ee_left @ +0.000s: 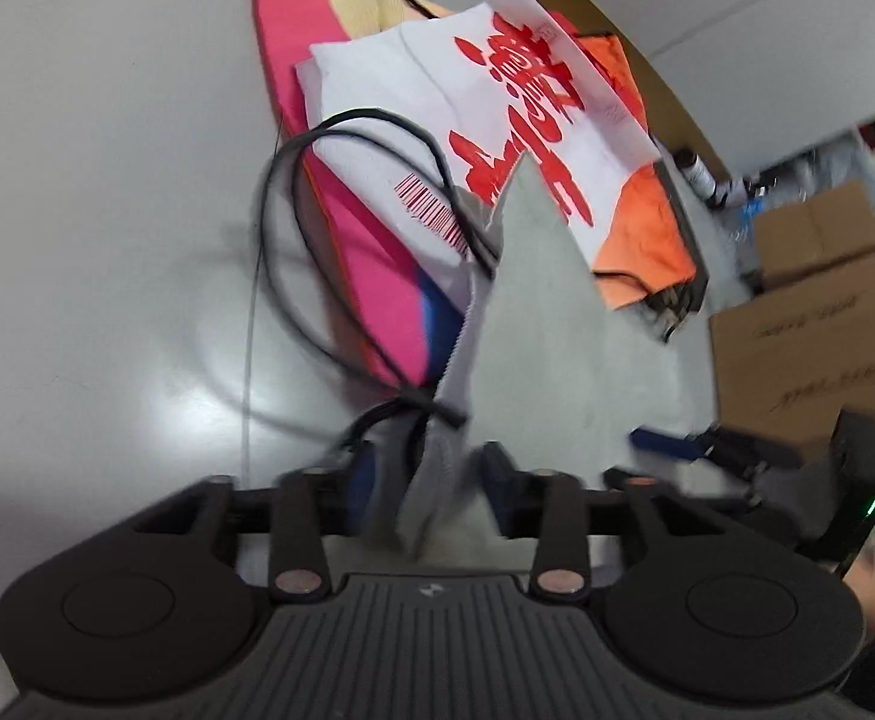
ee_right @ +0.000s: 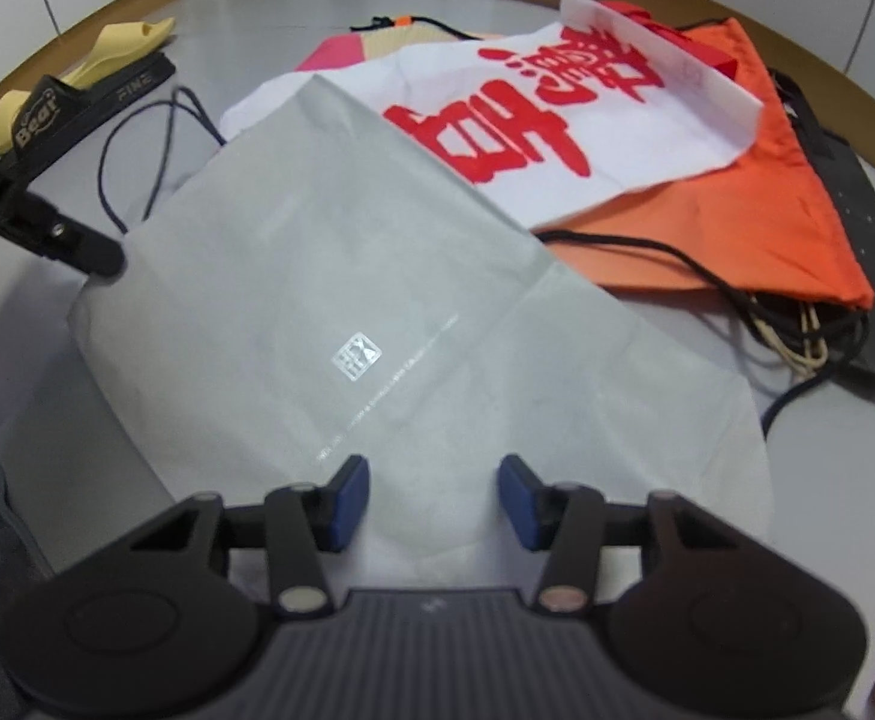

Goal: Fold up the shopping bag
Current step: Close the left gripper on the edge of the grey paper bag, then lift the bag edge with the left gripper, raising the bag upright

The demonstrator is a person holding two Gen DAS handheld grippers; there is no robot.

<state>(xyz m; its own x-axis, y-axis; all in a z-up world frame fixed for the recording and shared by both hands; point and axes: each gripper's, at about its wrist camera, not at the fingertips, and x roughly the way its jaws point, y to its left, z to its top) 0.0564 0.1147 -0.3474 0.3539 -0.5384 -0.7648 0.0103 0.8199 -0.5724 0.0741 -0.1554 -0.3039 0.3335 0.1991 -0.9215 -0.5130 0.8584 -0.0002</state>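
A grey shopping bag (ee_right: 377,300) with a small silver logo lies flat on the grey table, its far corner resting on other bags. In the right wrist view my right gripper (ee_right: 434,498) hovers over the bag's near edge, its blue pads (ee_right: 350,501) apart with only flat bag surface showing between them. The left gripper's dark finger (ee_right: 77,252) reaches the bag's left corner. In the left wrist view the grey bag (ee_left: 533,312) rises in a peak, and a folded edge of it stands between the spread pads of my left gripper (ee_left: 430,480). The pads are not pressing on it.
A white bag with red characters (ee_right: 557,120), an orange drawstring bag (ee_right: 737,210) and a pink bag (ee_left: 347,228) lie piled beyond. Black cords (ee_left: 293,240) loop on the table at the left. Slippers (ee_right: 77,96) sit at the far left, cardboard boxes (ee_left: 815,330) beyond the table's edge.
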